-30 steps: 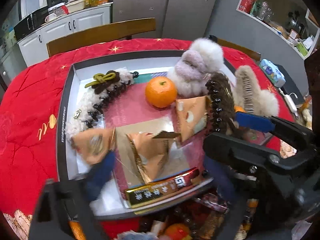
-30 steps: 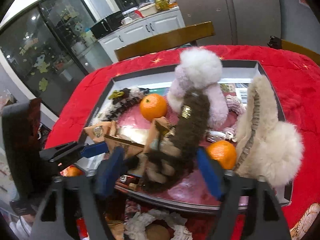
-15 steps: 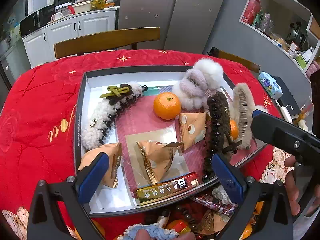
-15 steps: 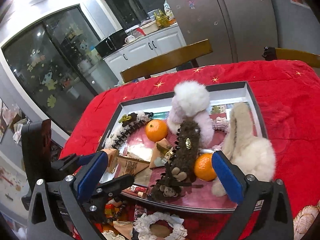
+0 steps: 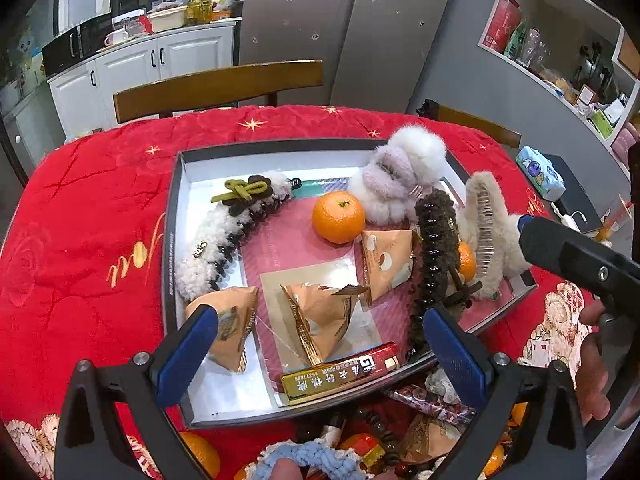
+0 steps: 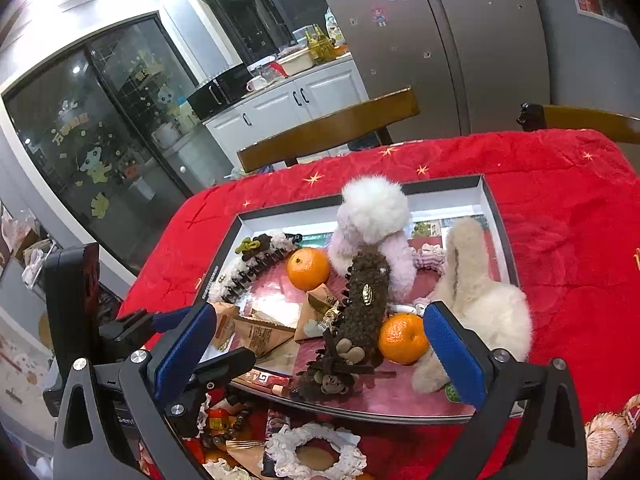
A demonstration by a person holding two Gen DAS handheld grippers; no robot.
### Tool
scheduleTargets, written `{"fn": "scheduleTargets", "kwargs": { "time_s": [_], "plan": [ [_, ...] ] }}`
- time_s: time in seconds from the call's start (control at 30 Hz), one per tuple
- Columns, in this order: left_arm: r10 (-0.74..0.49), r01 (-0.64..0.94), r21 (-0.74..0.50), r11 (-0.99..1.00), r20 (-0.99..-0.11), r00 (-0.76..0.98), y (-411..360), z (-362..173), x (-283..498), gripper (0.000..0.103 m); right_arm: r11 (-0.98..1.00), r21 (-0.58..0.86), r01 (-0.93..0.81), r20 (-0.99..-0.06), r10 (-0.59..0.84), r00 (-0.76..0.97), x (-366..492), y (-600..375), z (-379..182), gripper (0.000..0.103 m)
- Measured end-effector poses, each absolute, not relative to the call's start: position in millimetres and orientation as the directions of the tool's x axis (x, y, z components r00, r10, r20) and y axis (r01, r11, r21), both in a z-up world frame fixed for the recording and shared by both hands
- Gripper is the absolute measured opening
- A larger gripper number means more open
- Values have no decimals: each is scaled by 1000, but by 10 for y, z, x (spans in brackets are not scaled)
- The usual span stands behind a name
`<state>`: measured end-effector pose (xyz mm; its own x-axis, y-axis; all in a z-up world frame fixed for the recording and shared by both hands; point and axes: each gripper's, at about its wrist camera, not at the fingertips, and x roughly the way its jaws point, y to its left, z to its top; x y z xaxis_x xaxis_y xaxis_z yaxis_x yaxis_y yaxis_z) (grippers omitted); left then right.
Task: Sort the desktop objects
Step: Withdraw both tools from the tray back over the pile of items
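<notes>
Left wrist view shows the left gripper [image 5: 320,340] spread wide and holding nothing, hovering above the near edge of the tray [image 5: 170,240], while the right wrist view shows the right gripper [image 6: 320,340] just as wide and just as empty. Nearest, at 6 o'clock under both, unsorted things lie heaped on the red tablecloth [image 5: 80,220]: a blue crocheted scrunchie [image 5: 308,456], a white lace scrunchie [image 6: 316,456], loose oranges and wrappers; a blind reach down there could snag the wrong piece. Just past the rim, the gold-and-red candy bar [image 5: 340,374] lies against the near wall at 6 o'clock, flat and slick, so I judge fingers could skid off it or knock it over the edge. Behind it the triangular snack packets [image 5: 320,316] lean on each other at the centre, and pinching one may drag its neighbour. At 3 o'clock the brown plush hair claw [image 5: 434,248] rests touching an orange [image 6: 402,338] and the beige fur hair claw [image 5: 484,232]; lifting the brown claw could send that orange rolling. At 9 o'clock lies the white fuzzy hair claw [image 5: 224,240], and farther, at 12 o'clock, a second orange [image 5: 338,216] touches the lilac fur hair claw [image 5: 396,180]. With both grippers close together over one crowded tray, they could also collide
</notes>
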<state>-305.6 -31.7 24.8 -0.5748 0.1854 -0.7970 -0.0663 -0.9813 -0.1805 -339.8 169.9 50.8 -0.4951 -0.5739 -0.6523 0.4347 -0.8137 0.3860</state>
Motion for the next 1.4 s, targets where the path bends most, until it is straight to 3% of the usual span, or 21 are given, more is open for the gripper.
{"fn": "scheduleTargets", "kwargs": {
  "time_s": [0.23,0.43,0.8,1.17,1.4],
  "plan": [
    [197,-111,-164,-980,-754,-627,-274,507,-2807,103,-841,328,431,-638,-534,-555,-3237,1754,730,103],
    [285,-211,-193,-958,-699,-655,-239,617,-2681,103,-854,322,408,-606,-517,-604,-2973,1862,908,103],
    [256,-234,-128,-964,-683,-684,-332,697,-2150,103,-905,246,348,-585,-424,-691,-2429,1914,1085,103],
    [262,-281,-87,-956,-687,-678,-387,561,-1561,103,-941,148,303,-586,-330,-740,-1630,1860,932,103],
    [259,-297,-70,-952,-700,-665,-385,335,-1165,103,-951,204,231,-591,-308,-746,-1140,1942,605,103]
  ]
}}
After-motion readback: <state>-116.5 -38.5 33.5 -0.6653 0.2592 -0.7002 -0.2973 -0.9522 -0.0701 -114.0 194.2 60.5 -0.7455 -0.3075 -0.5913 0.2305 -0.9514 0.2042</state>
